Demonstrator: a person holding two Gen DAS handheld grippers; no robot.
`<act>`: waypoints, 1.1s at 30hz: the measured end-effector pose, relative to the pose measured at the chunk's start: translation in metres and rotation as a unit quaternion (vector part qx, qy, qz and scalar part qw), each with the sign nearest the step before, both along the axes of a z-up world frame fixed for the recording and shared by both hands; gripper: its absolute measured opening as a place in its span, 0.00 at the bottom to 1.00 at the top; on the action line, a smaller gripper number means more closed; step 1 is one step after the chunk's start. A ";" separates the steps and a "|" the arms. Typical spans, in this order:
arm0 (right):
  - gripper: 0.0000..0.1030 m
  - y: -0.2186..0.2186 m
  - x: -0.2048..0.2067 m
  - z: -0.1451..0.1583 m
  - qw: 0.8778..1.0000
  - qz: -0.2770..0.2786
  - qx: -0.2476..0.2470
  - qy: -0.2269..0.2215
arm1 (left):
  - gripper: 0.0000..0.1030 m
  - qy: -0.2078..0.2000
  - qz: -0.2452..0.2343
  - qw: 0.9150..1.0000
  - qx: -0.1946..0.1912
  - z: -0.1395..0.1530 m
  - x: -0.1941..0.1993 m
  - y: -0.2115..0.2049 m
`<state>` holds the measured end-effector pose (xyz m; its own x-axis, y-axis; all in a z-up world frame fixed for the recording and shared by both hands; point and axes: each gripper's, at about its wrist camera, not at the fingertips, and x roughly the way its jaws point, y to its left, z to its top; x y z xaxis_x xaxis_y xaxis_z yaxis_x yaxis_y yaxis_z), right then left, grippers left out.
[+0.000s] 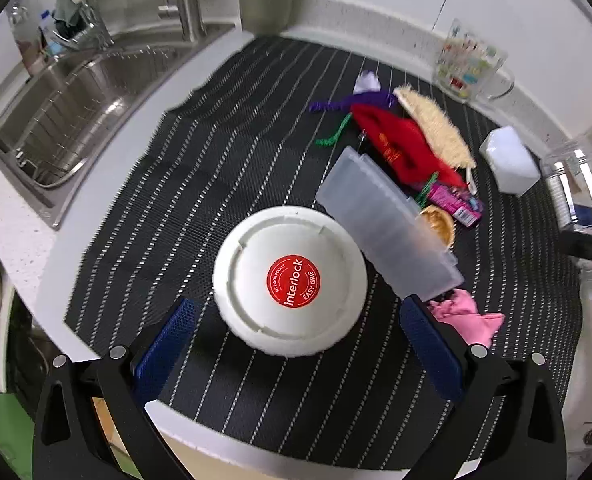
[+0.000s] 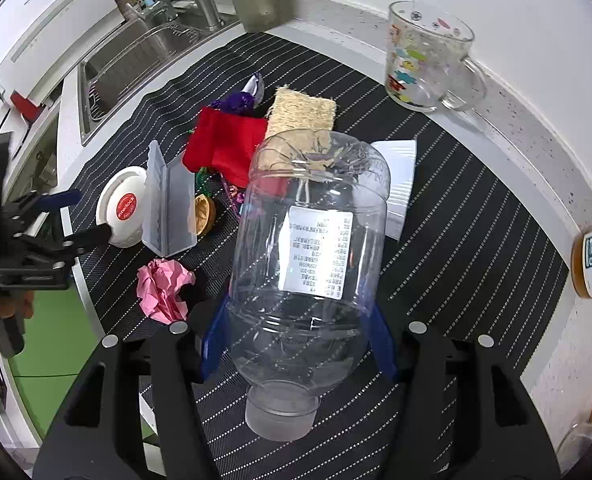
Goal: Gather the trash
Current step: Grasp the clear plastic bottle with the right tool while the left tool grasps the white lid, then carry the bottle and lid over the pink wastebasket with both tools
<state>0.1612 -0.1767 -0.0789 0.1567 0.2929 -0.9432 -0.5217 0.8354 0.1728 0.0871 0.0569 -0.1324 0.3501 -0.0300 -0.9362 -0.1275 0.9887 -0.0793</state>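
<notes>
**Trash collection barely begun: one bottle in hand, the rest waiting**

Kitchen surroundings are framing the scene: a white worktop (image 1: 24,240) is carrying a black striped mat (image 1: 144,216), with a steel sink (image 1: 56,120) lying off one end and a printed glass mug (image 2: 424,64) standing near the back wall.

At the front edge, the right gripper (image 2: 296,344) is clamping its blue fingers (image 2: 216,344) on an empty clear plastic bottle (image 2: 312,248), neck toward the camera, lifted above the mat. The left gripper (image 1: 296,344) is hovering with its fingers spread wide, holding nothing, on either side of a white round lid (image 1: 290,280) near the front edge.

Most of the clutter is lying uncollected: a crumpled pink paper (image 2: 162,288) by the front edge, a clear plastic case (image 1: 388,224) leaning beside the lid, a red cloth (image 1: 400,148), a straw-coloured scrubber (image 1: 436,128), purple and green pipe cleaners and a pink wrapper (image 1: 452,200) toward the back. No bin is showing, so the task looks to be at an early stage.
</notes>
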 end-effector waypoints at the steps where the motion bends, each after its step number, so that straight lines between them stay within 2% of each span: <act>1: 0.58 0.000 0.001 -0.001 1.000 -0.002 0.000 0.001 | 0.95 0.006 -0.002 1.000 0.001 -0.004 0.002 0.000; 9: 0.58 -0.002 0.004 -0.005 1.000 -0.007 0.000 0.006 | 0.95 0.042 -0.006 0.999 0.010 -0.034 0.019 0.004; 13: 0.58 -0.004 0.005 -0.006 1.000 -0.009 -0.002 0.006 | 0.95 0.042 -0.009 0.999 0.023 -0.035 0.023 0.004; 15: 0.58 -0.004 0.005 -0.006 1.000 -0.009 -0.002 0.006 | 0.94 0.038 -0.010 0.999 0.023 -0.034 0.024 0.004; 16: 0.58 -0.004 0.005 -0.006 1.000 -0.009 -0.002 0.006 | 0.90 0.036 -0.010 0.999 0.023 -0.033 0.024 0.005; 20: 0.58 -0.005 0.008 -0.005 1.000 -0.008 0.002 0.003 | 0.90 0.029 -0.002 0.999 0.016 -0.026 0.024 0.007; 24: 0.58 -0.006 0.011 0.003 1.000 0.001 0.013 -0.009 | 0.90 0.006 0.011 1.000 0.012 -0.006 0.014 0.007; 28: 0.58 -0.002 0.007 0.017 0.999 0.025 0.027 -0.030 | 0.90 -0.040 0.038 0.998 0.002 0.033 -0.009 0.000; 33: 0.58 0.019 -0.007 0.034 0.993 0.090 0.048 -0.055 | 0.90 -0.096 0.087 0.991 0.009 0.086 -0.062 -0.007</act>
